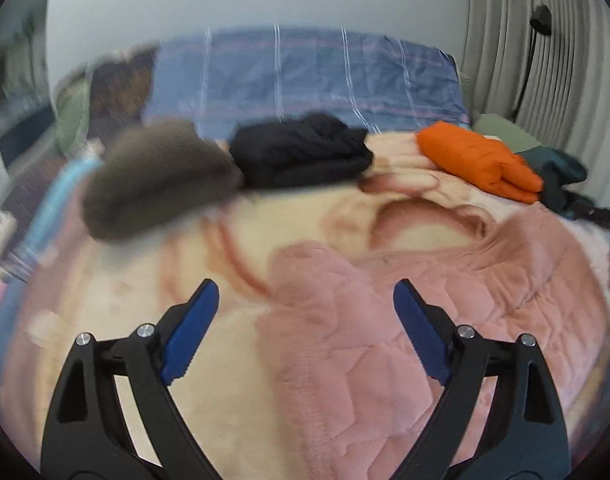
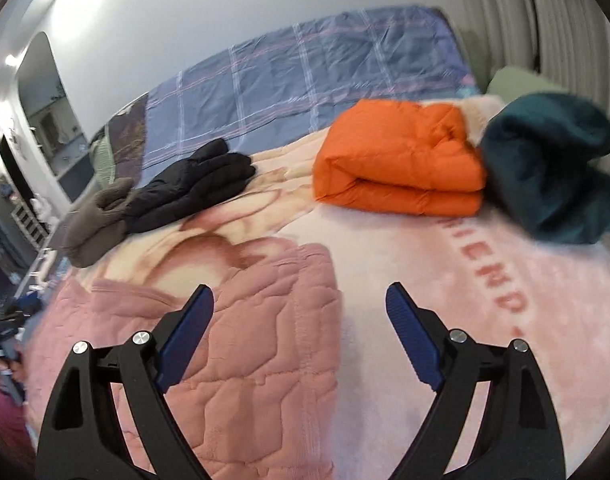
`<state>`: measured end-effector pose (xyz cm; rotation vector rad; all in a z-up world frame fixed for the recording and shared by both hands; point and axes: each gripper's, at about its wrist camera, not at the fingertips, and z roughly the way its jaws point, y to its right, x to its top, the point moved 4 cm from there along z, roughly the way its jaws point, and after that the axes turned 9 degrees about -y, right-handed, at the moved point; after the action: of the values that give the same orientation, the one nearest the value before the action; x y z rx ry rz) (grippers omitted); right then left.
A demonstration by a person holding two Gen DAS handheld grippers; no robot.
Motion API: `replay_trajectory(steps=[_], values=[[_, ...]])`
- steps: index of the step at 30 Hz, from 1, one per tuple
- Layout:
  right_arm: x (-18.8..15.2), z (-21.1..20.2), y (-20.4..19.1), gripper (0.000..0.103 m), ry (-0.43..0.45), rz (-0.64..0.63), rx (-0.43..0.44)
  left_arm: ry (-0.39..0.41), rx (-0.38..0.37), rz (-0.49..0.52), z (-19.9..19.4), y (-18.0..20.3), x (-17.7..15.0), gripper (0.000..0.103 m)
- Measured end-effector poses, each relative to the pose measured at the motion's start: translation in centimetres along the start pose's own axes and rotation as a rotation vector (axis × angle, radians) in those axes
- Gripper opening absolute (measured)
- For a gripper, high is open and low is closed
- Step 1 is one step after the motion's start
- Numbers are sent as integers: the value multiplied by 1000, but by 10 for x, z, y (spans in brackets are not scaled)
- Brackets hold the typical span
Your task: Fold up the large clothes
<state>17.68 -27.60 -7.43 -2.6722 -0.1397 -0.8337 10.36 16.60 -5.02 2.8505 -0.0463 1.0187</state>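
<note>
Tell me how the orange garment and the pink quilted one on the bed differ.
The orange garment is folded into a thick bundle; the pink quilted garment lies spread flat. The orange one sits far up the bed, the pink one right under both grippers. The orange looks smooth and puffy, the pink fuzzy. Both rest on the blanket.

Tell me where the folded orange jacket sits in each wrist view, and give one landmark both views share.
Left wrist view: the folded orange jacket lies upper right, on the far part of the bed, with a dark teal garment against its right side.
Right wrist view: the orange jacket lies right of centre in the upper half, the teal garment again at its right.
Shared landmark: the folded black jacket, to the orange one's left in both.
</note>
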Motion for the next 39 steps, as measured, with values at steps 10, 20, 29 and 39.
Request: replay_trajectory(steps=[10, 20, 29, 39], values=[[17, 10, 3, 8, 38, 50, 137, -62, -196, -88, 45, -9, 16, 12], [10, 74, 15, 8, -78, 22, -96, -71, 40, -77, 55, -29, -8, 15], [4, 38, 12, 35, 2, 1, -257, -25, 84, -117, 49, -41, -16, 40], [-35, -10, -111, 59, 129, -166, 22, 128, -176, -9, -28, 51, 2, 49]])
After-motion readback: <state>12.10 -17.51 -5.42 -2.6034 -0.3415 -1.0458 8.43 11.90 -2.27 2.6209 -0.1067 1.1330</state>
